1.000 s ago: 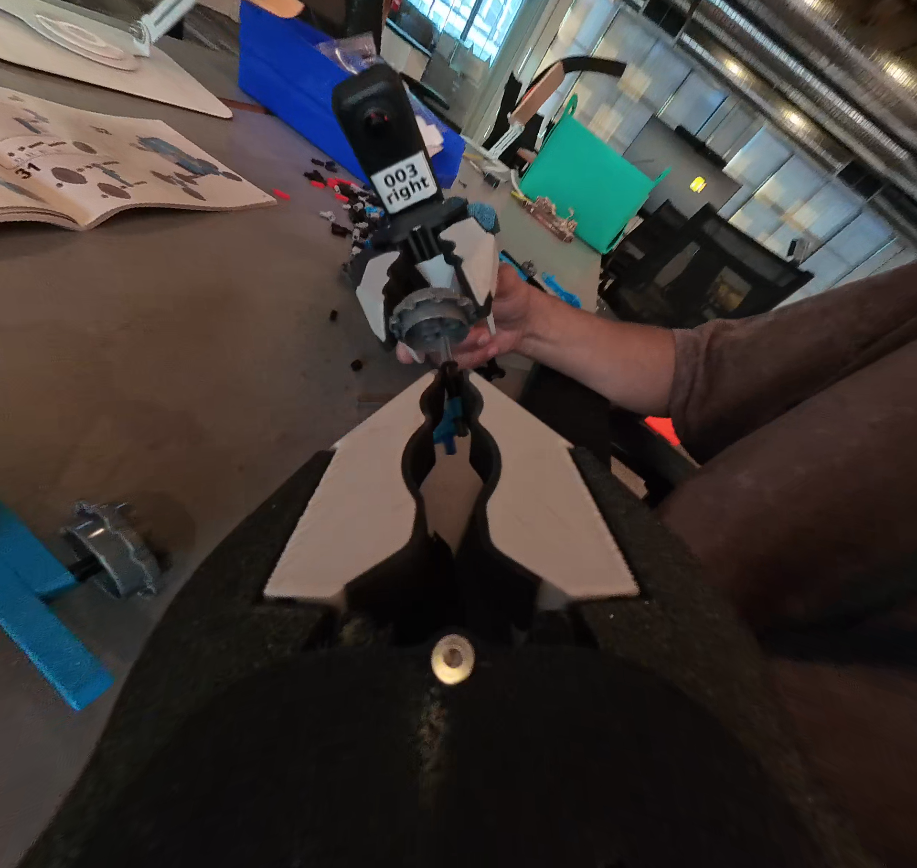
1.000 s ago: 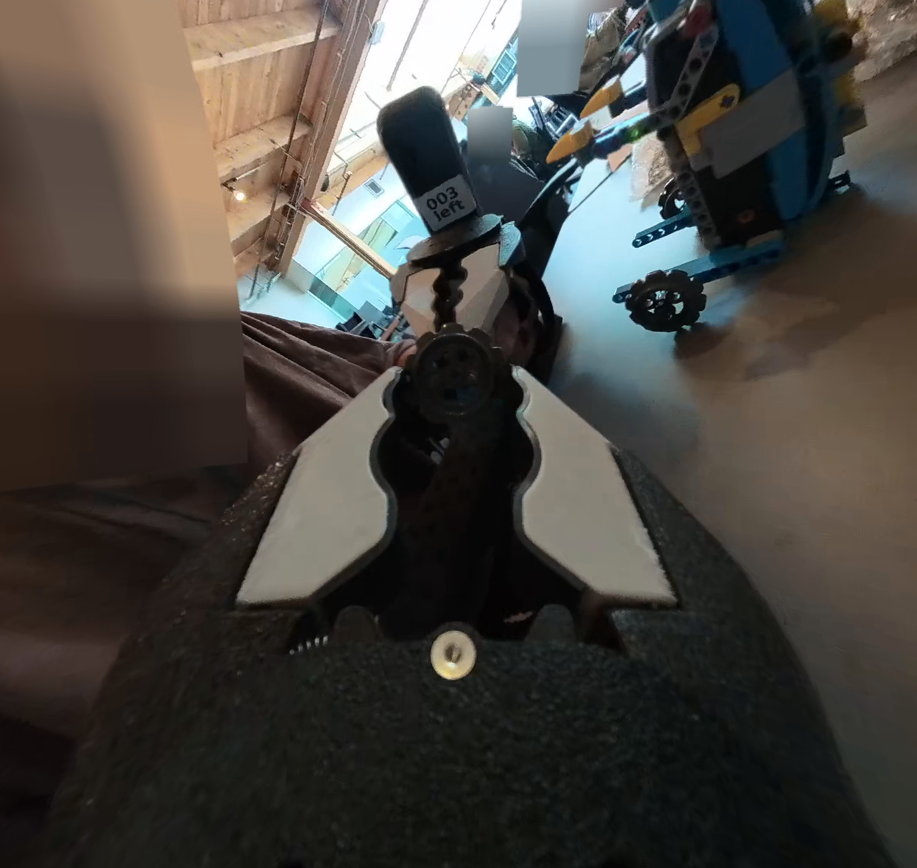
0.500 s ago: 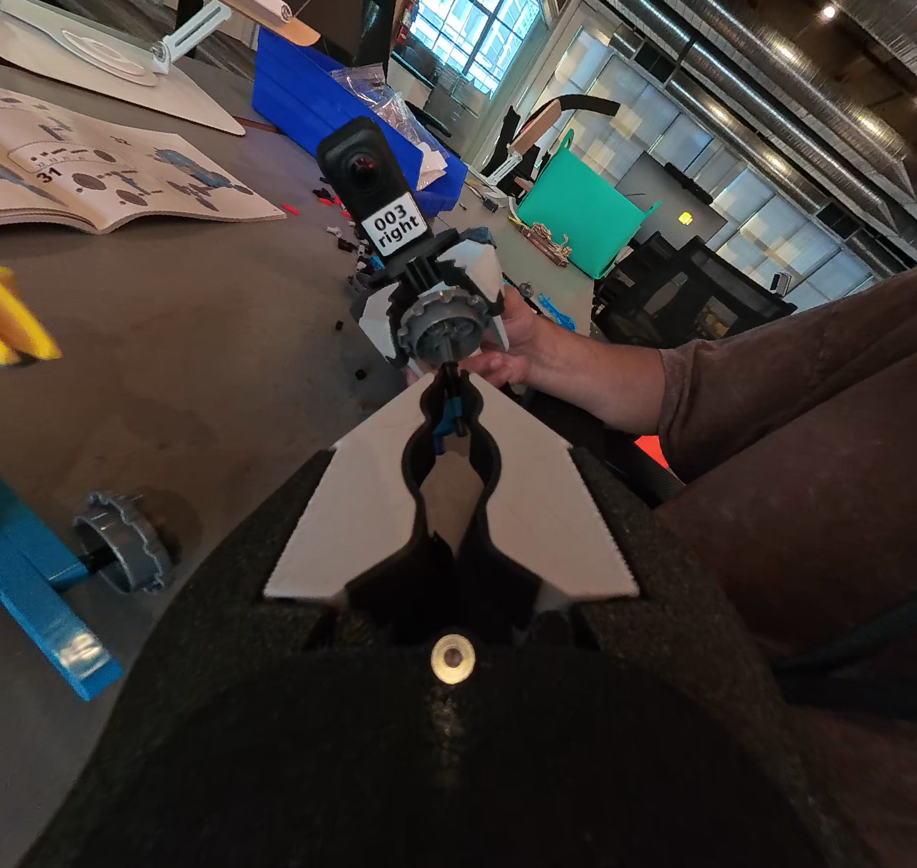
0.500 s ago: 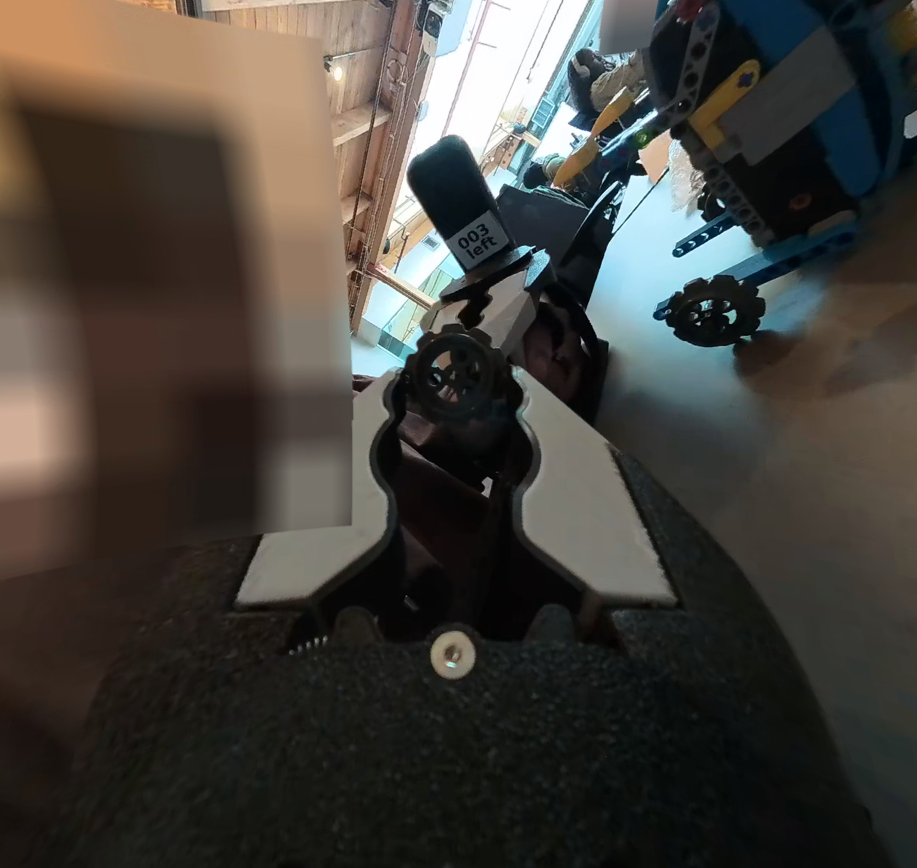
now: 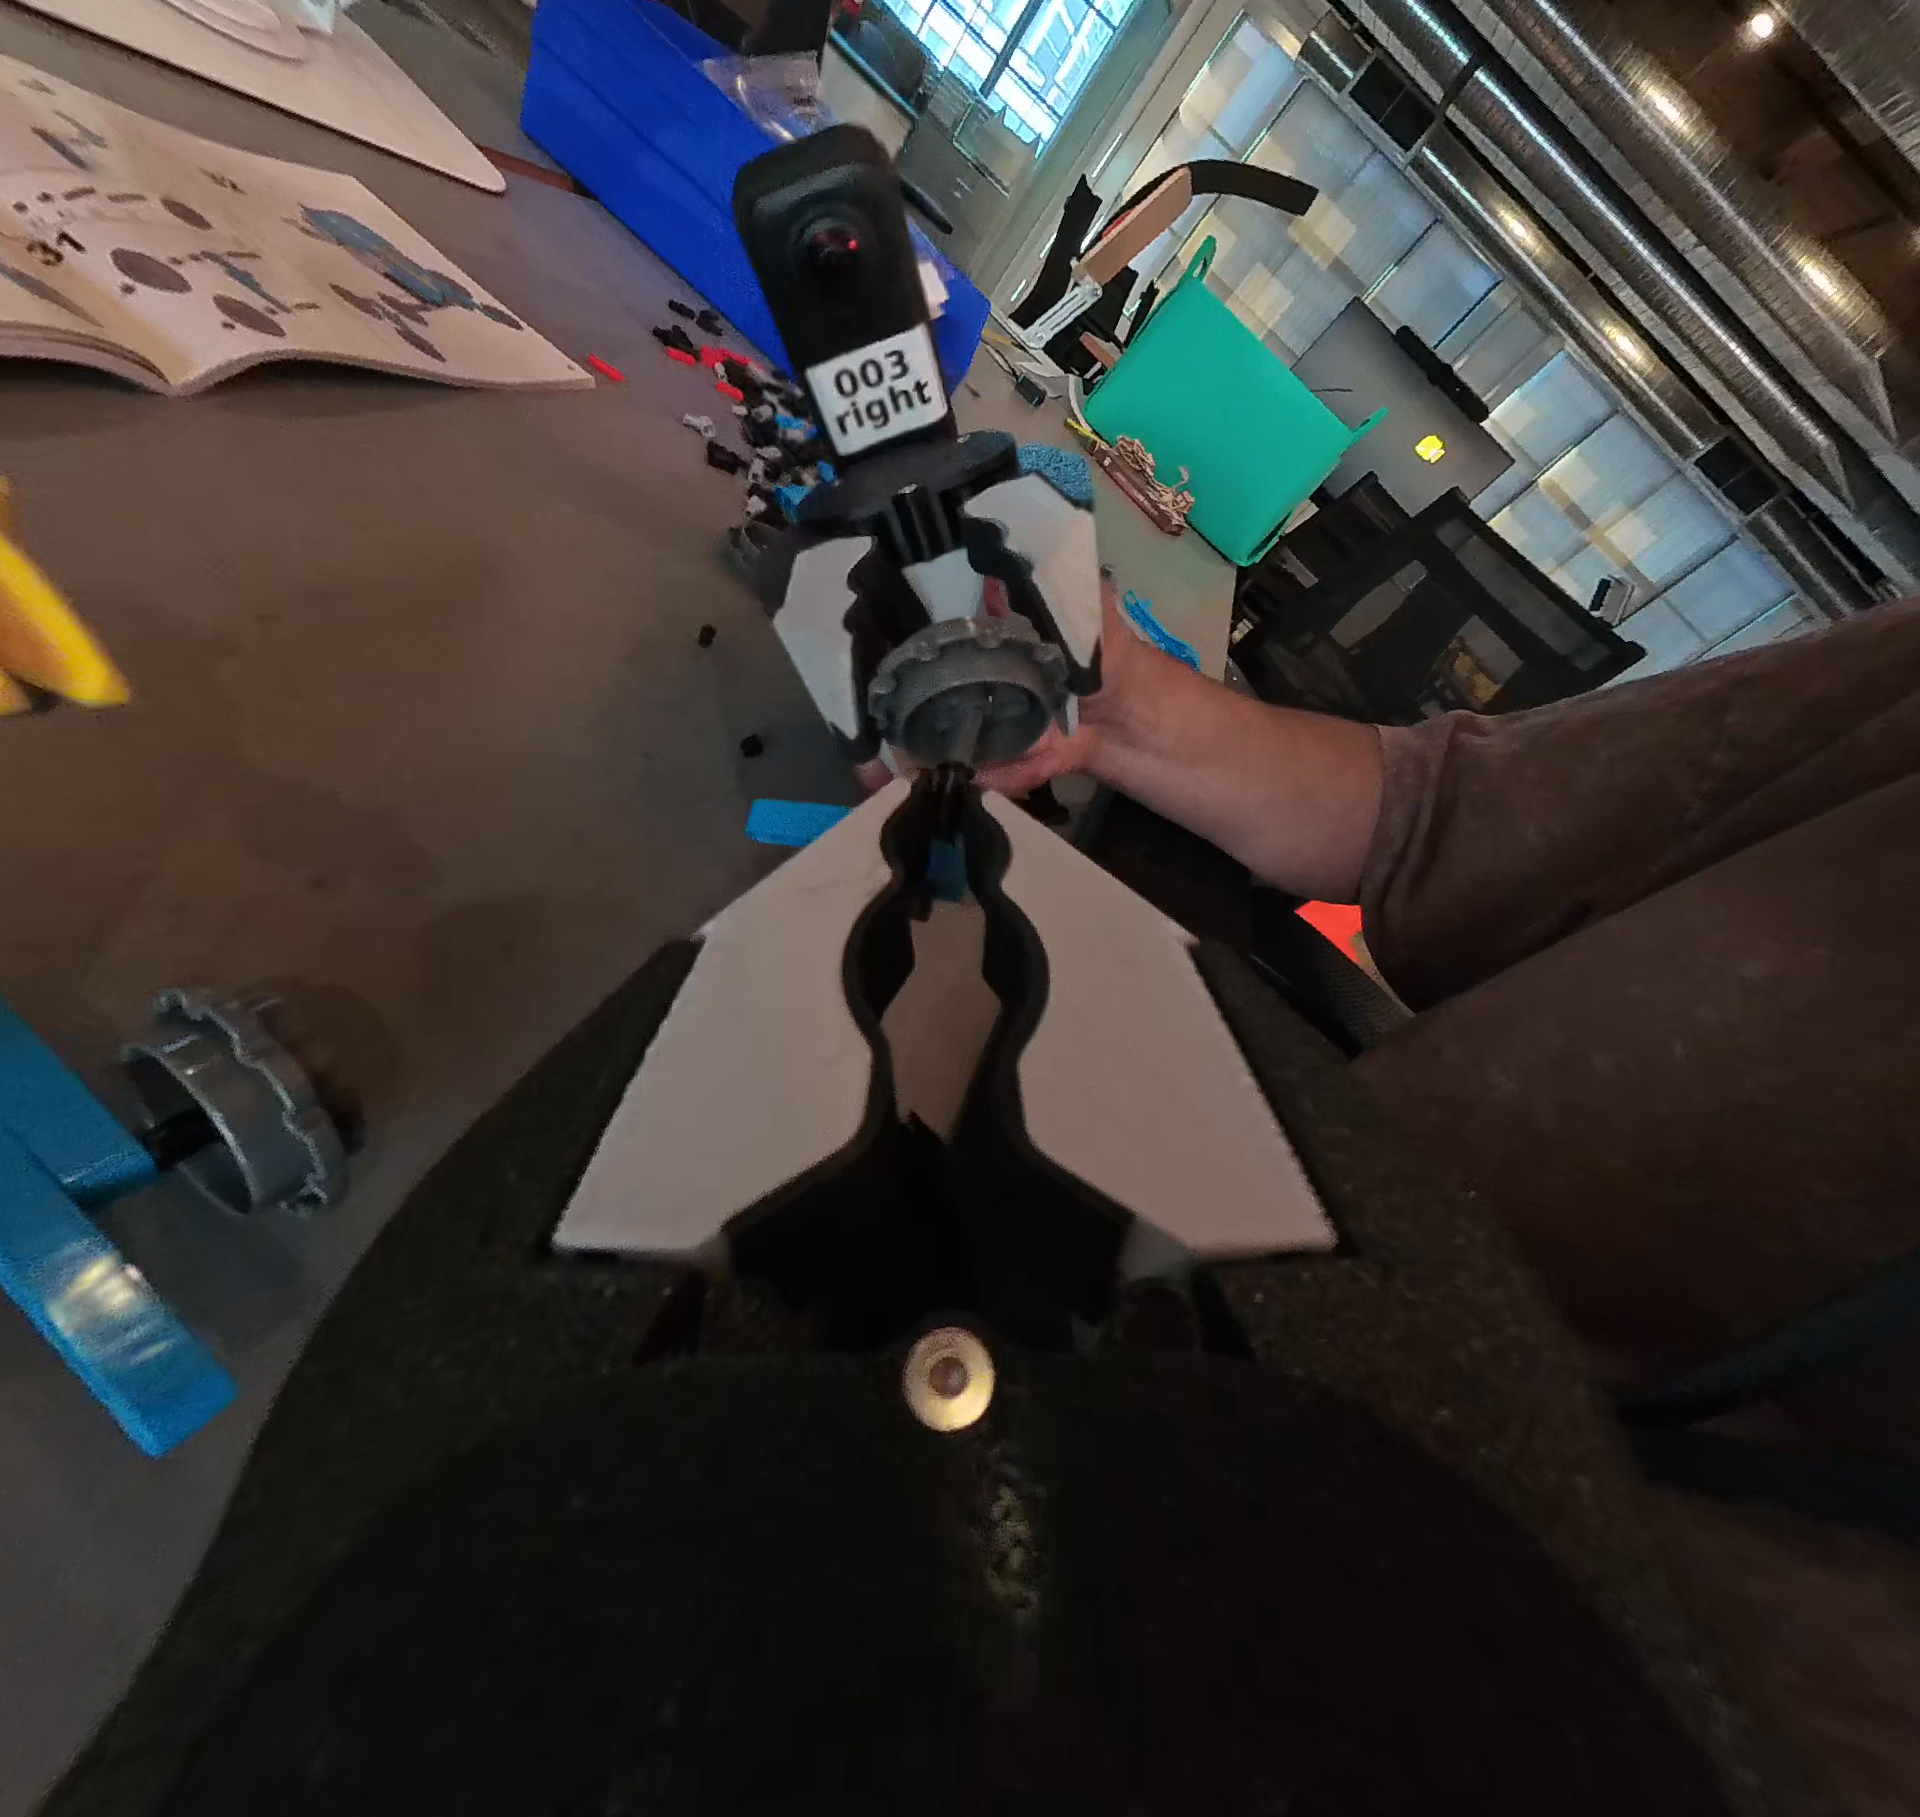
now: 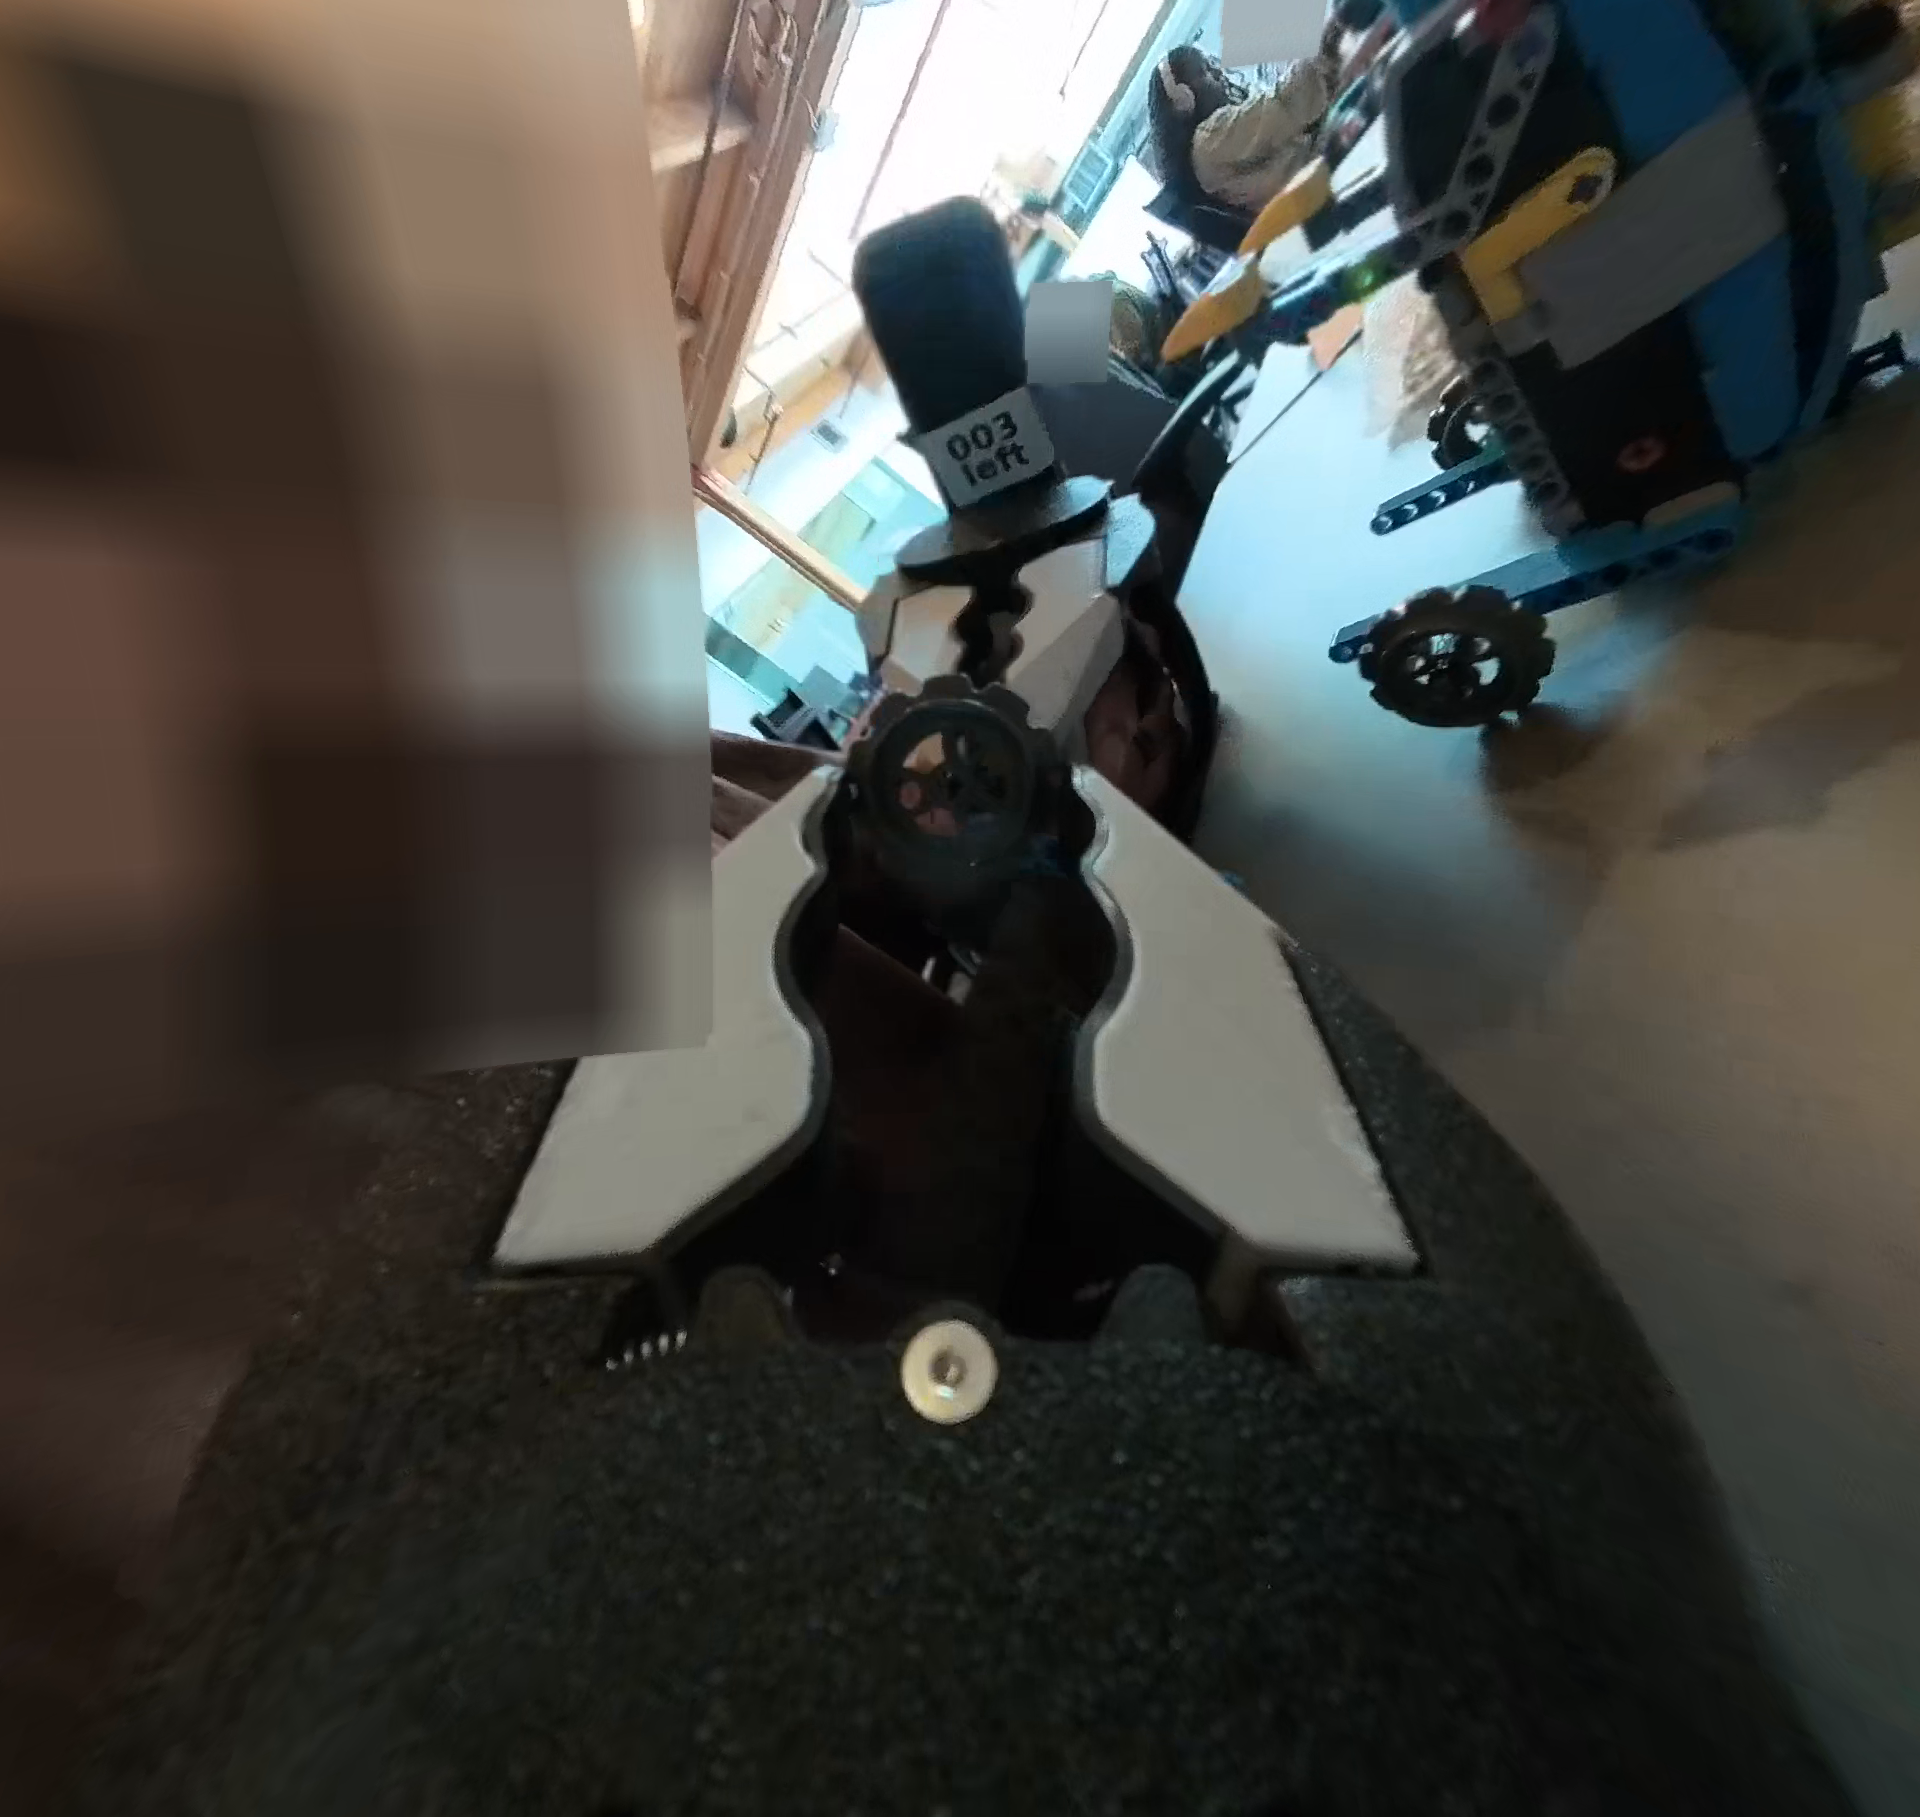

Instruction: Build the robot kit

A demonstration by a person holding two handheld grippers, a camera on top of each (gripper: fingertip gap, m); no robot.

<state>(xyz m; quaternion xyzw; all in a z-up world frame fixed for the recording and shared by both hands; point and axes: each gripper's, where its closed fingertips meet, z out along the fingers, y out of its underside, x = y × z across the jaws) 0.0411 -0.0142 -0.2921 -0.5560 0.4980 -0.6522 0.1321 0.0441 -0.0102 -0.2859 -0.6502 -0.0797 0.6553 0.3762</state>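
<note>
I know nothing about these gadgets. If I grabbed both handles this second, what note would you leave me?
Left gripper: shut on a thin black axle that carries a small blue piece.
Right gripper: shut on a grey toothed wheel, facing the left one.
The axle's tip is at the wheel's hub; whether it is in the hole cannot be told.
On the table: a second grey wheel on a blue beam, an open instruction booklet, a scatter of loose small parts, and a blue-and-black brick model.
</note>
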